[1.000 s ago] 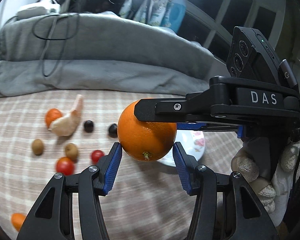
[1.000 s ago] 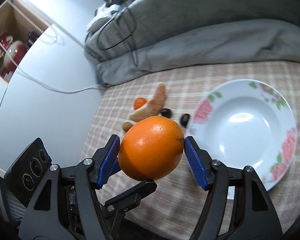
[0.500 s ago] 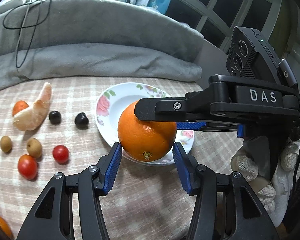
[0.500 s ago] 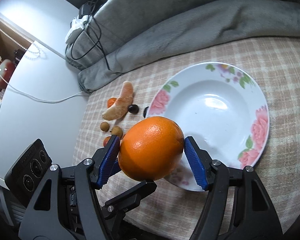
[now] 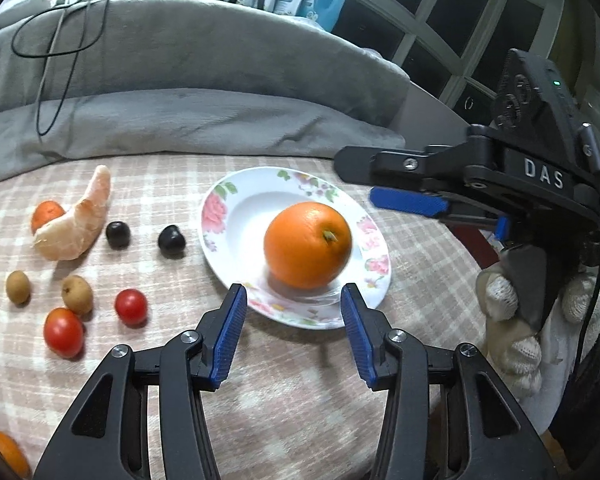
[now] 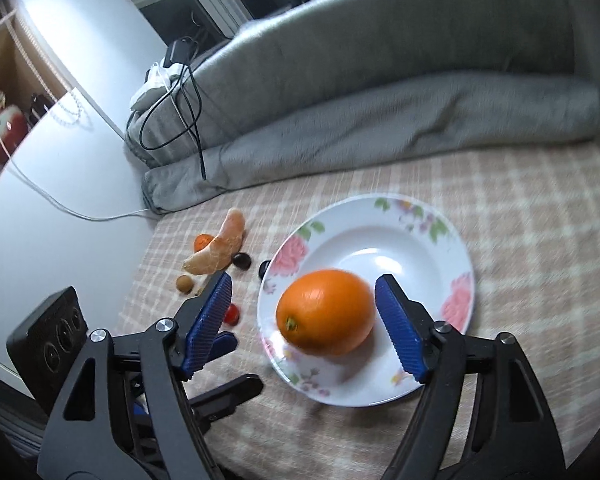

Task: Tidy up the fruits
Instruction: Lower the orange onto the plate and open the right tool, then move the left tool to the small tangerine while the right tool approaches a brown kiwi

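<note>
Orange sits in the flowered plate on the checked cloth, toward the plate's near side, stem end turned up and to the right in my left view. My right tongs are opening; the orange lies between the blue pads in that view, but neither pad presses on it. My left tongs are closing on nothing, their tips just short of the plate's near rim. Left of the plate lie two dark fruits, a peeled citrus segment, two red tomatoes and two small brown fruits. A gloved hand grips the right tongs' handle.
</note>
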Tool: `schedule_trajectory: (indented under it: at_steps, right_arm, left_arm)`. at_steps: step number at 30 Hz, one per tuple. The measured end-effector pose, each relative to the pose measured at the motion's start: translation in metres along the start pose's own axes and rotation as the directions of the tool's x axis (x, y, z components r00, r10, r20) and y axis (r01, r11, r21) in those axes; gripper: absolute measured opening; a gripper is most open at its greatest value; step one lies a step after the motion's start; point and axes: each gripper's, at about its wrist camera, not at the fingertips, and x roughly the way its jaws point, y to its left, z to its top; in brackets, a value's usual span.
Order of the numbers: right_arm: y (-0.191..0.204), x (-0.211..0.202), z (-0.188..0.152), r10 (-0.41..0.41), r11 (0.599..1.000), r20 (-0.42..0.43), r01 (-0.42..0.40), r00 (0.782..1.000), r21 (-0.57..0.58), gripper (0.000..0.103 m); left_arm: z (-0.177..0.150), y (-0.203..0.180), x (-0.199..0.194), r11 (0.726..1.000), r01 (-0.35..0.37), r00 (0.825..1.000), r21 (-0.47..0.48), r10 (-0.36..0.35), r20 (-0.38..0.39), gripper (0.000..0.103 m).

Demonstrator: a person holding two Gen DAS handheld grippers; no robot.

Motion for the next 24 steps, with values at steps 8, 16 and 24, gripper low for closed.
schedule_trajectory:
  at_steps: [8, 16, 24]
  right_arm:
    - [0.006, -0.009, -0.001, -0.051, 0.998, 0.061, 0.054, 0.997, -0.044, 0.077]
    - [0.019, -0.016, -0.004, -0.053, 0.994, 0.109, 0.063, 0.993, -0.092, 0.077]
    - [0.041, -0.019, -0.009, -0.038, 0.982, 0.155, 0.066, 0.987, -0.179, 0.089]
  left_arm:
    - [-0.002, 0.006, -0.017, 0.999, -0.044, 0.999, 0.008, 0.043, 0.029, 0.047]
    - [-0.005, 0.019, -0.04, 0.996, -0.084, 0.994, 0.002, 0.083, 0.067, 0.049]
    - [-0.016, 0.039, -0.069, 0.986, -0.169, 0.981, -0.014, 0.17, 0.098, 0.05]
